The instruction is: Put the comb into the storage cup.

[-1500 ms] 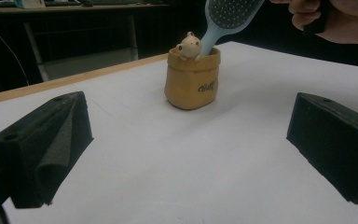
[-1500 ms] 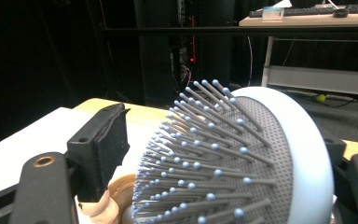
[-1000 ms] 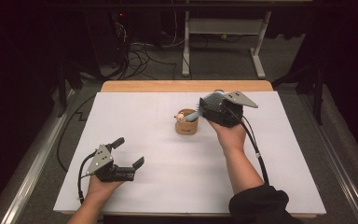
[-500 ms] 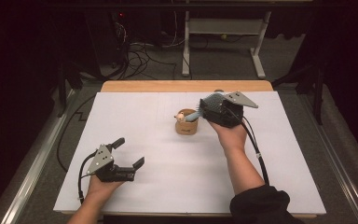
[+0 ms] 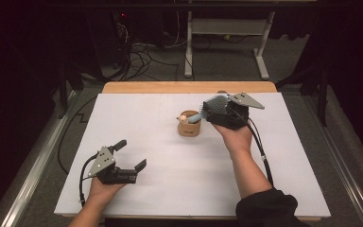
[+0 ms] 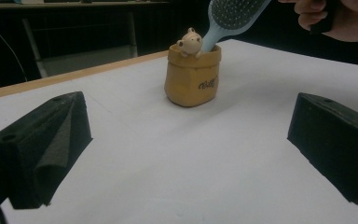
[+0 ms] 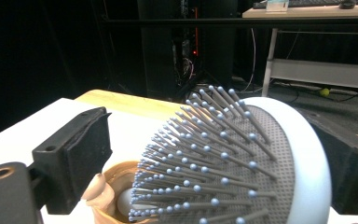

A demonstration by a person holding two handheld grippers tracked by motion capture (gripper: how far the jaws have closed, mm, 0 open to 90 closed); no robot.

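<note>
1. Toward the far middle of the white table (image 5: 170, 189), a small tan pouch-shaped pot with a little bear figure on its rim (image 5: 189, 124) stands upright, and the handle of a pale blue hairbrush with grey ball-tipped bristles (image 5: 216, 104) is stuck down into it, so the brush leans out to the right.
2. Around the brush head sits the right gripper (image 5: 217, 109). Its jaws have just been opening; the left pad (image 7: 81, 149) stands clear of the bristles with a gap, while the back of the head lies against the right jaw, so I judge the grip let go.
3. Near the left front edge, the left gripper (image 5: 131, 155) rests on the table with its jaws spread wide and nothing between them.
4. Handling, as a guess: the brush looks light and stiff, its plastic back smooth and a bit slippery, its bristles springy. Pinching across the head's rim or the neck should hold better than squeezing the bristles.
5. That pot looks light too, and a tug on the brush could tip it.
</note>
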